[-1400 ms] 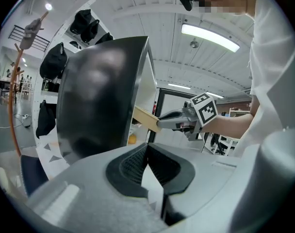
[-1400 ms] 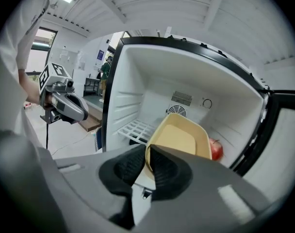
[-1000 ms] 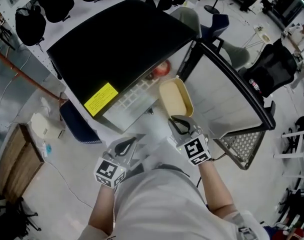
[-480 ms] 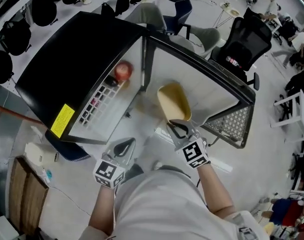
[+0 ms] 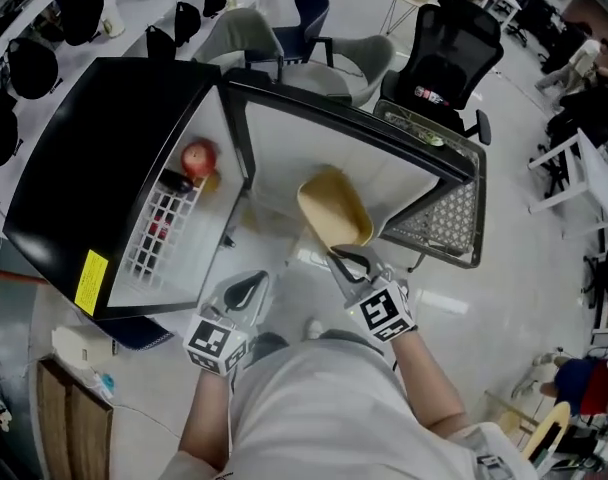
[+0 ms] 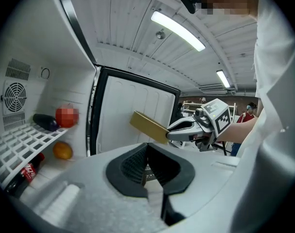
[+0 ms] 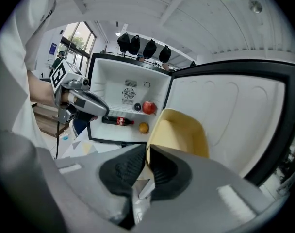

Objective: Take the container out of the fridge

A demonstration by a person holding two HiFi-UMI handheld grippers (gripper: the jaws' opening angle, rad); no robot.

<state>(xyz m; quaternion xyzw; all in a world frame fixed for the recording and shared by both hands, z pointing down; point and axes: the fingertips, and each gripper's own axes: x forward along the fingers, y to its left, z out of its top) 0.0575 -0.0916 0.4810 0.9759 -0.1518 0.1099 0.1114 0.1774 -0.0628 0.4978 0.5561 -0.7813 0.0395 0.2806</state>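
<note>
A shallow yellow container [image 5: 334, 211] hangs in the air outside the fridge [image 5: 94, 168], in front of its open door [image 5: 354, 148]. My right gripper [image 5: 346, 258] is shut on the container's near rim, and its jaws have just closed a little further on it. In the right gripper view the container [image 7: 179, 132] rises tilted from the right gripper [image 7: 146, 157]. My left gripper [image 5: 246, 290] is shut and empty, low in front of the fridge opening. From the left gripper [image 6: 147, 154] the container [image 6: 148, 127] shows edge-on to the right.
Inside the fridge lie a red apple [image 7: 148, 107], a cola bottle [image 7: 119, 121], an orange [image 7: 144, 127] and a dark fruit on a white wire shelf [image 6: 21, 140]. A wire basket [image 5: 449, 223] hangs on the door. Office chairs [image 5: 449, 48] stand behind.
Both grippers have swung away from the fridge opening toward the door side. The container, first by the fridge's front edge, now hangs before the open door.
</note>
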